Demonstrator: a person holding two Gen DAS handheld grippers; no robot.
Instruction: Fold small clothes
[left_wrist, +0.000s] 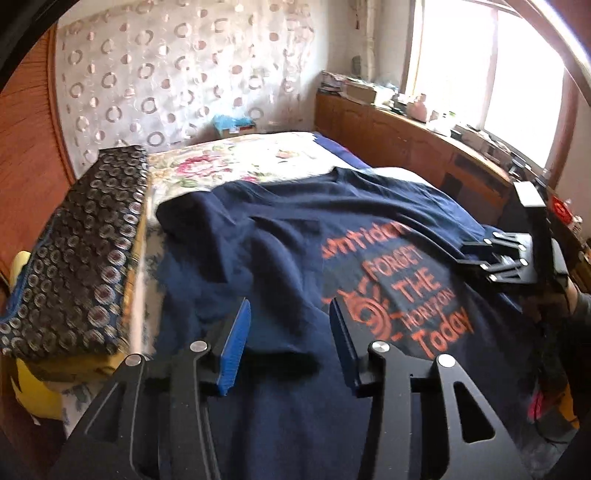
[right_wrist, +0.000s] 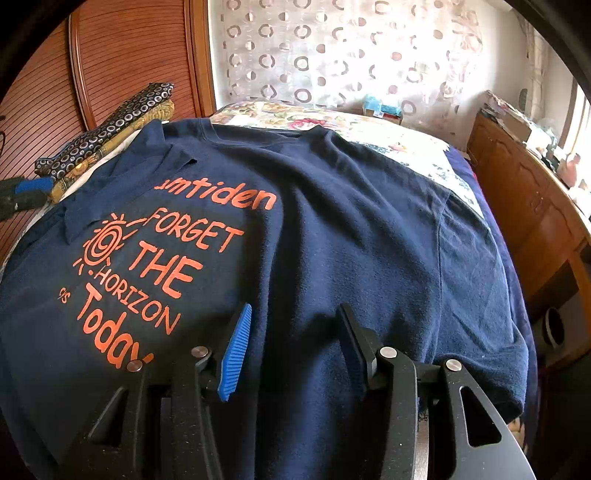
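Observation:
A navy T-shirt (right_wrist: 332, 221) with orange lettering lies spread face up on the bed, its left sleeve (right_wrist: 122, 184) folded in over the chest. In the left wrist view the same T-shirt (left_wrist: 258, 258) is rumpled on its left side. My left gripper (left_wrist: 290, 302) hovers open over the shirt's lower left part, with nothing between its blue pads. My right gripper (right_wrist: 295, 308) stands open above the shirt's lower middle, also with nothing between its pads. The right gripper (left_wrist: 469, 254) also shows at the shirt's right edge, and the left gripper (right_wrist: 33, 194) shows at the far left.
A folded dark cloth with a ring pattern (left_wrist: 81, 251) lies along the bed's left side on a yellow cushion (left_wrist: 33, 387). A floral bedsheet (left_wrist: 236, 162) covers the bed beyond the shirt. On the right stands a wooden cabinet (left_wrist: 406, 147) under the window, cluttered on top. A wooden wardrobe (right_wrist: 110, 55) is on the left.

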